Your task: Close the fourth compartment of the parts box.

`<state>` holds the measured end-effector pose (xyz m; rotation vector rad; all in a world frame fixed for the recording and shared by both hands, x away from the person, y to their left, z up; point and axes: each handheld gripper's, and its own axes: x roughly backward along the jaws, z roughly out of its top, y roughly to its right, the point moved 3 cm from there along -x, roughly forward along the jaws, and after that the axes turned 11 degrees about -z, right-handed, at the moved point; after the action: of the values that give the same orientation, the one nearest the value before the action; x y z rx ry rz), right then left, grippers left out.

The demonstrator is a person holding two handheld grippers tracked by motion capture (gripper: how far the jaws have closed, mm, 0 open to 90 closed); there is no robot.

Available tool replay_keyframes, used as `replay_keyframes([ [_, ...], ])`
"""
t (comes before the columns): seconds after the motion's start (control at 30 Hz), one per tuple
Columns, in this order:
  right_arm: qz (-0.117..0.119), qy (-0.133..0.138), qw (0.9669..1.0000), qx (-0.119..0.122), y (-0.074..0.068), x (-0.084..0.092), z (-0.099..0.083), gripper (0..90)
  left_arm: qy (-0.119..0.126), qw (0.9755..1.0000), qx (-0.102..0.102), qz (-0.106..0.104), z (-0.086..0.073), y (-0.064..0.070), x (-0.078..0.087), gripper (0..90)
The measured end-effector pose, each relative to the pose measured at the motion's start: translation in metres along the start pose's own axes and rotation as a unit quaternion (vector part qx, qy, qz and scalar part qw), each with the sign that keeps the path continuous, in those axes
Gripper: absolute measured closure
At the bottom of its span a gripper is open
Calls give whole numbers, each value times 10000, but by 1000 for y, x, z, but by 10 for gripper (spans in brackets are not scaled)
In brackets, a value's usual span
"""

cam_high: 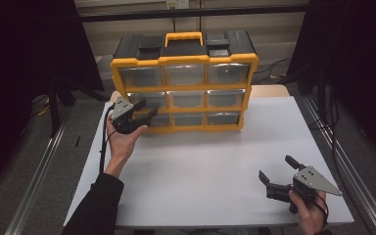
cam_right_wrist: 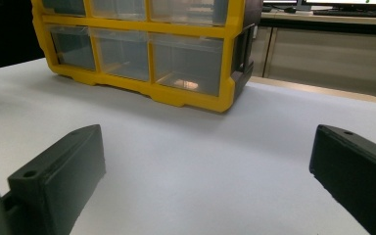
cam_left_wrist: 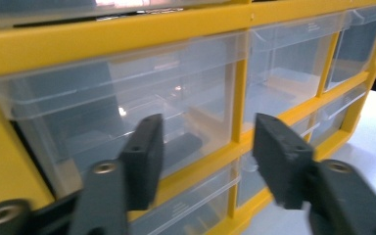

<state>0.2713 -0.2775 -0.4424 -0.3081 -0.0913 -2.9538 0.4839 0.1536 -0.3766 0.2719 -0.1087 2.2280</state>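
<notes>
Legible text: none. No label, brand, number or sign can be read on the drawer cabinet (cam_high: pixel 183 83), its clear drawers (cam_left_wrist: pixel 127 107), or the desk (cam_high: pixel 210 166).

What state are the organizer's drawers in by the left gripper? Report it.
Shut, it seems. The clear drawers sit flush in the yellow organizer; none juts out. The left gripper is open in front of them, touching none.
</notes>
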Motion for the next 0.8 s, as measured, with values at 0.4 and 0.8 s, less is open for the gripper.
replay_keyframes([
  [0.4, -14, -2, 10000, -7, 0, 0, 0, 0, -125, 9995, -146, 262, -4, 5, 12, 111],
  [0.8, -24, -16, 10000, 0, 0, 0, 0, 0, 52, 9999, -13, 165, -21, 16, 19, 31],
])
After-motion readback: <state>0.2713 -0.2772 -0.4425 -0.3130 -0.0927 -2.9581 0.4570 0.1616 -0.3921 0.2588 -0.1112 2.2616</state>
